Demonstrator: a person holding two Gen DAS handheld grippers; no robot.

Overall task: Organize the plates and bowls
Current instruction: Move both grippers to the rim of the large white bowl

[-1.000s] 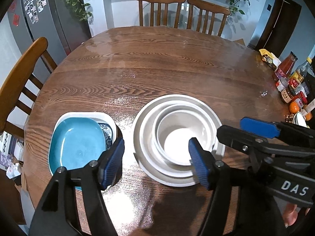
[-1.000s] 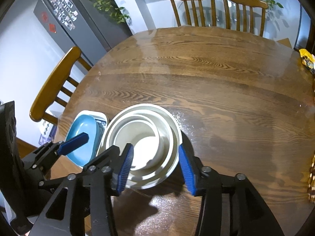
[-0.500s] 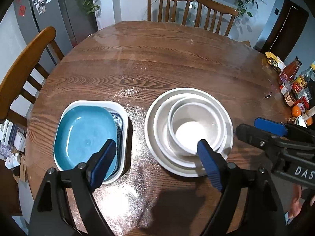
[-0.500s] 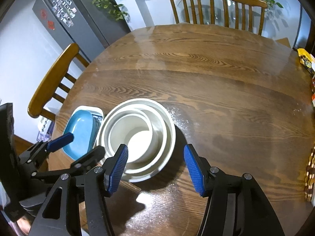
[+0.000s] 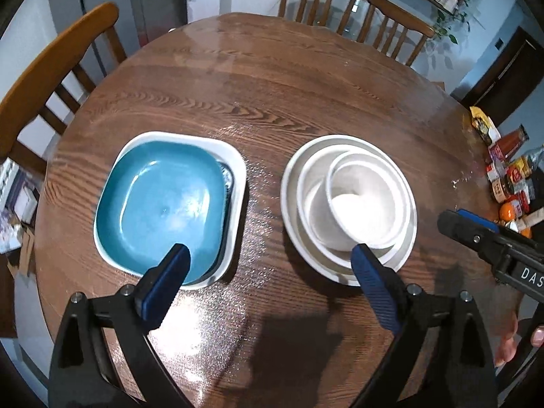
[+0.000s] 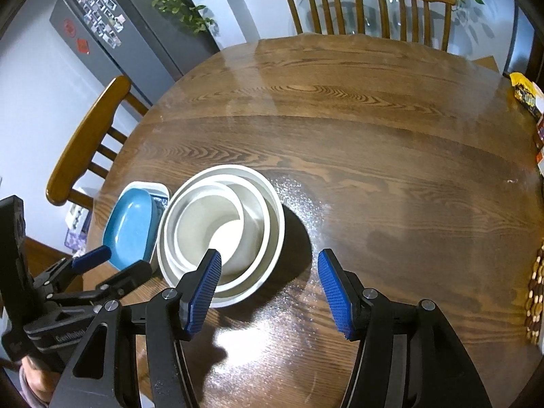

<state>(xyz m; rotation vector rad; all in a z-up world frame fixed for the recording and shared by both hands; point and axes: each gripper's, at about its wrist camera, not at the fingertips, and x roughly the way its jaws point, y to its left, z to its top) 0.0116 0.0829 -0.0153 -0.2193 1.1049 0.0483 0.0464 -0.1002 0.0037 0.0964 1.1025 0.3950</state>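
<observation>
A stack of white round bowls [image 5: 353,204] sits nested on a white round plate [image 5: 292,224] on the round wooden table [image 5: 272,78]. Left of it a blue square plate [image 5: 159,204] lies on a white square plate [image 5: 234,166], with a patterned dish edge between them. My left gripper [image 5: 268,282] is open and empty, above the table in front of both stacks. My right gripper [image 6: 272,289] is open and empty, just in front of the bowl stack [image 6: 221,231]. The blue plate [image 6: 131,227] and the left gripper [image 6: 112,272] also show in the right wrist view.
Sauce bottles and jars [image 5: 510,173] crowd the table's right edge, with a snack packet [image 5: 482,125]. Wooden chairs stand at the far side [image 5: 357,3] and at the left [image 5: 57,61]. A grey fridge [image 6: 112,27] stands beyond the left chair.
Both grippers have pulled back and risen from the bowl stack. The left wrist view has swung left, so both stacks now sit between its fingers. The dishes have not moved.
</observation>
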